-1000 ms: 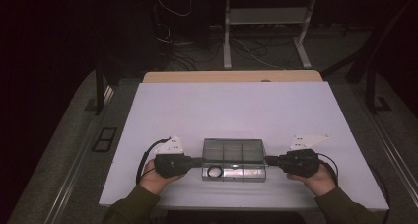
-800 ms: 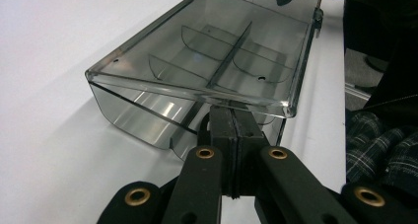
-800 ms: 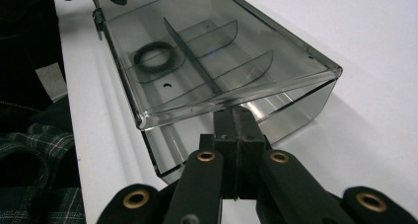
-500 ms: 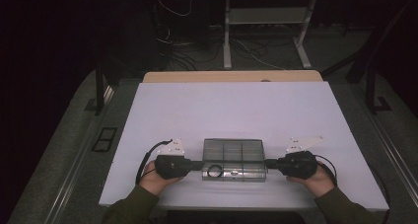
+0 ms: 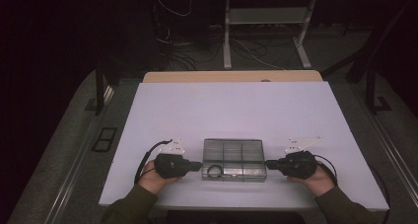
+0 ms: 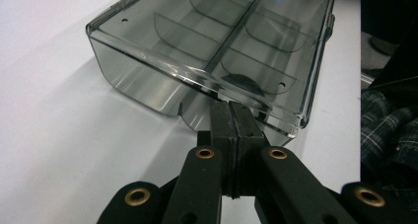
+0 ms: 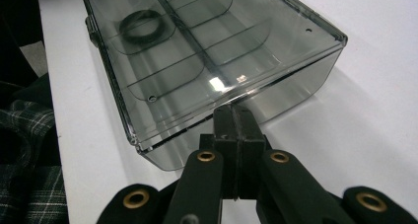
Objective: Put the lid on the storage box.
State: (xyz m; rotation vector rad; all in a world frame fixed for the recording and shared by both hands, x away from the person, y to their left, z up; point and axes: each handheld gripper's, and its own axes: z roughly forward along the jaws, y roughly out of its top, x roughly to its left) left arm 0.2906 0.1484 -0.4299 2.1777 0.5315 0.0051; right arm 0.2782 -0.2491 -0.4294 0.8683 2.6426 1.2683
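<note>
A smoky clear plastic compartment box (image 5: 234, 157) lies near the front edge of the white table (image 5: 236, 110), lid closed. A black ring (image 5: 214, 170) rests in its front left compartment and shows through the lid (image 7: 144, 25). My left gripper (image 5: 199, 166) is shut with nothing between its jaws, its tips against the box's left end. In the left gripper view the closed tips (image 6: 229, 110) meet the box (image 6: 212, 41) at its lower lip. My right gripper (image 5: 267, 164) is likewise shut and empty, its tips (image 7: 234, 116) at the right end wall of the box (image 7: 207, 51).
The table's front edge runs just behind both hands. A wooden strip (image 5: 231, 76) lines the far edge, with a metal stand (image 5: 227, 31) and cables on the dark floor beyond. A plaid sleeve (image 6: 389, 130) shows beside the table edge.
</note>
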